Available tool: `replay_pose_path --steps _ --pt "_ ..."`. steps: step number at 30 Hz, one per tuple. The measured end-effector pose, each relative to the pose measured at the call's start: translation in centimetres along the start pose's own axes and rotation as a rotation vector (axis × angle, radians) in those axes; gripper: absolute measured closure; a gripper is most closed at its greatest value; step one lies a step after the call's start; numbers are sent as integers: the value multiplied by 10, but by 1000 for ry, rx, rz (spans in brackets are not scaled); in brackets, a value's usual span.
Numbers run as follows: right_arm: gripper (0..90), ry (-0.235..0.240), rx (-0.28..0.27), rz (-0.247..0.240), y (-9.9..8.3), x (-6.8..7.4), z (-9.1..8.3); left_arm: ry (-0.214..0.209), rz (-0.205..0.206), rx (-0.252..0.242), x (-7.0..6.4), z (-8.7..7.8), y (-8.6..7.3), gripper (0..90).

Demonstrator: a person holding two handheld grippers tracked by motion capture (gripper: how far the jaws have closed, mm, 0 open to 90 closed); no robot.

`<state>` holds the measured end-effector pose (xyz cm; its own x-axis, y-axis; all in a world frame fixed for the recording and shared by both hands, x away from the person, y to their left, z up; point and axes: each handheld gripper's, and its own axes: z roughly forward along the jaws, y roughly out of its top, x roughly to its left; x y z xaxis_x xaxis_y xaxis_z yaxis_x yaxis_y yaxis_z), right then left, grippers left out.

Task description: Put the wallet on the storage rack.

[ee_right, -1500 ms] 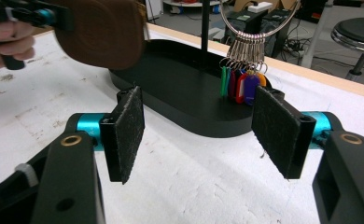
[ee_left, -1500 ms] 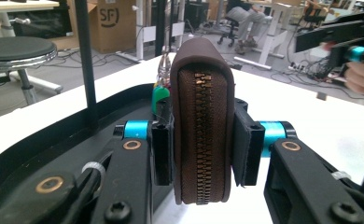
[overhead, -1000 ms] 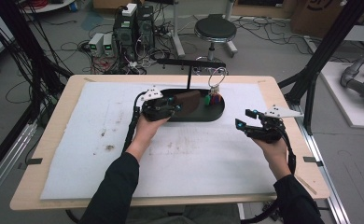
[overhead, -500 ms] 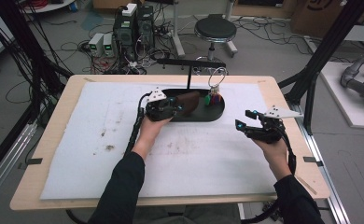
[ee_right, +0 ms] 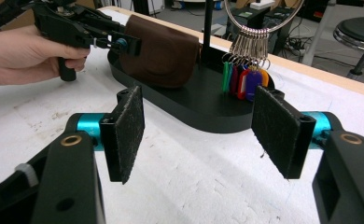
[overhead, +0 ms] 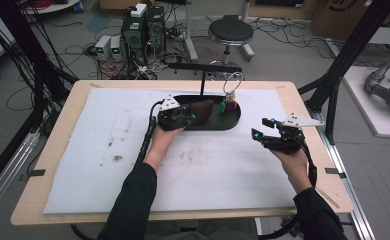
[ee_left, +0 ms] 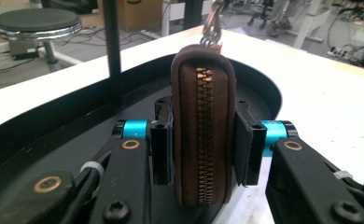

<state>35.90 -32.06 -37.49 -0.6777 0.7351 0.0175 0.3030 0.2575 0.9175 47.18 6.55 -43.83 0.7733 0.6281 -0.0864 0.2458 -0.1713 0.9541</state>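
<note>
Pouch (ee_left: 202, 126), brown with a brass zipper (ee_left: 203, 140) running up its edge, stands upright on the black oval tray (overhead: 233, 121) at the table's far middle. The left gripper (overhead: 175, 117) clamps it, one pad on each flat side. The left gripper view shows the zipper edge facing the camera and the pads pressed in. The right gripper view shows the pouch's broad leather face (ee_right: 164, 53) instead, with a thin black post (ee_right: 207, 25) rising just beside it. Past that, a metal ring (ee_right: 264, 14) carries a bunch of coloured key tags (ee_right: 243, 77) hanging over the tray's right end. The right gripper (overhead: 270, 137) hovers near the table's right edge, well apart from the tray, jaws spread wide around nothing. White mat (overhead: 203, 170) lies bare between both forearms and toward the near edge.
</note>
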Motion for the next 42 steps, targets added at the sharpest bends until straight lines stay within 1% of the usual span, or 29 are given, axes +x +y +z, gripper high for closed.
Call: replay_pose_path --steps 2,6,7,10,11,12,13,14,17,18,19,20,21,22,23,24,26,27,28,30,31,33,35,37,40,41,42 --pt "360 0 3 0 0 0 0 -2 -11 -5 2 0 -1 647" --pt "360 -1 1 0 0 0 0 -5 -3 -5 1 0 -1 647" --pt "360 -2 4 -3 0 0 0 -3 -6 -5 1 0 -1 644" --pt "360 -2 4 -3 0 0 0 2 -11 7 2 -1 -1 631" --pt "360 -1 4 -1 0 1 0 11 -5 18 2 -1 -1 631" --pt "360 -2 3 -2 0 1 0 26 3 41 2 -2 -1 617" --pt "360 -2 3 -2 0 0 0 32 13 60 3 -2 -1 593" --pt "360 -1 5 -3 0 0 0 35 20 71 3 -2 -1 588" --pt "360 -2 2 -6 0 0 0 46 20 90 3 -3 -1 572" --pt "360 -1 3 -5 0 1 1 57 22 94 3 -3 -1 560" --pt "360 -1 4 -4 0 1 1 64 25 98 2 -3 -1 513" --pt "360 -1 4 -4 0 1 1 74 27 101 2 -3 0 513" --pt "360 0 7 -5 0 1 1 90 33 108 1 -3 0 480" --pt "360 0 7 -7 0 1 1 121 35 124 0 -3 1 423" --pt "360 1 5 -5 0 1 1 135 33 131 0 -4 1 350" --pt "360 2 6 -6 0 1 1 148 36 151 1 -5 2 290" --pt "360 2 6 -6 0 1 1 166 37 170 1 -8 4 278" --pt "360 1 6 -4 0 1 1 182 15 173 3 -13 6 236" --pt "360 1 6 -4 0 1 1 182 15 173 3 -13 6 232" --pt "360 2 6 -8 0 1 1 192 3 170 5 -19 9 232" --pt "360 2 6 -8 0 1 1 195 3 167 6 -22 11 232" --pt "359 2 7 -5 0 1 1 203 8 147 6 -28 13 232" --pt "359 0 6 -6 0 1 1 209 21 130 5 -36 15 232" --pt "359 2 6 0 -1 0 1 213 34 126 4 -43 16 232" --pt "354 0 3 5 -1 -1 0 213 64 115 0 -57 16 232" --pt "353 -1 1 8 -1 -2 -1 212 71 110 -1 -61 16 232" --pt "353 -3 0 8 -2 -3 -1 205 72 116 -2 -66 16 232"
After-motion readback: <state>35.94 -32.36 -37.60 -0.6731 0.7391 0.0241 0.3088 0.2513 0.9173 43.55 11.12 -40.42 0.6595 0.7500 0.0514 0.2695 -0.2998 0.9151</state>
